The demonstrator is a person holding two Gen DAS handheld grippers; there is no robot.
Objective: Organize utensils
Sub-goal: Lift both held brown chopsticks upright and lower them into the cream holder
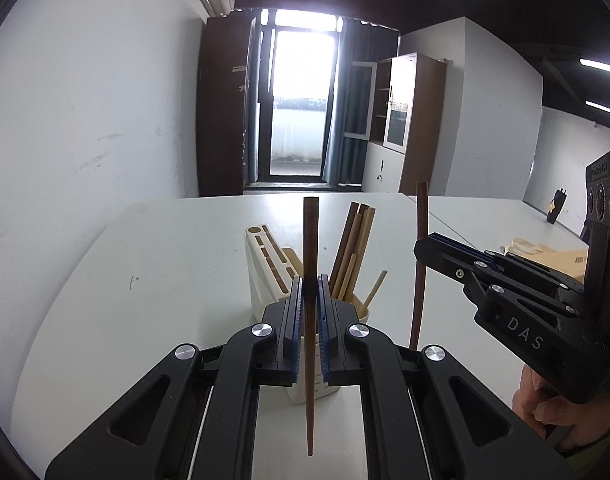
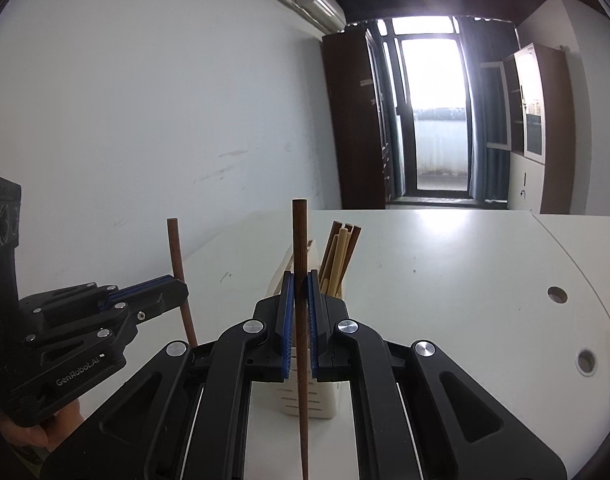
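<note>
Left wrist view: left tongs (image 1: 310,292) pinching a dark chopstick (image 1: 310,320) upright, thin tip down, just in front of the holder (image 1: 265,276) on the table (image 1: 145,280). Right tongs (image 1: 423,246) off to the holder's right, clamped on a second dark chopstick (image 1: 420,264), also near upright. Pale chopsticks (image 1: 355,256) already leaning in the holder's cup; slotted block beside them seemingly vacant.

Right wrist view: same pair mirrored, right tongs (image 2: 300,300) pressed onto their stick (image 2: 301,340) in front of the holder (image 2: 309,400), left tongs (image 2: 177,292) to its left gripping theirs (image 2: 181,280).

Risks, as judged:
- Grip set high on each stick, long tail below: tip likely to snag the holder's rim or the leaning pale sticks on descent, levering the stick askew between the pads.
- Round smooth wood between flat pads: prone to pivot or slide if knocked.
- Both sticks converging on one small cup: possible clash of tongs, or the light holder nudged over.
- Release before the tip is inside: stick dropped onto the table, possibly rolling off.
</note>
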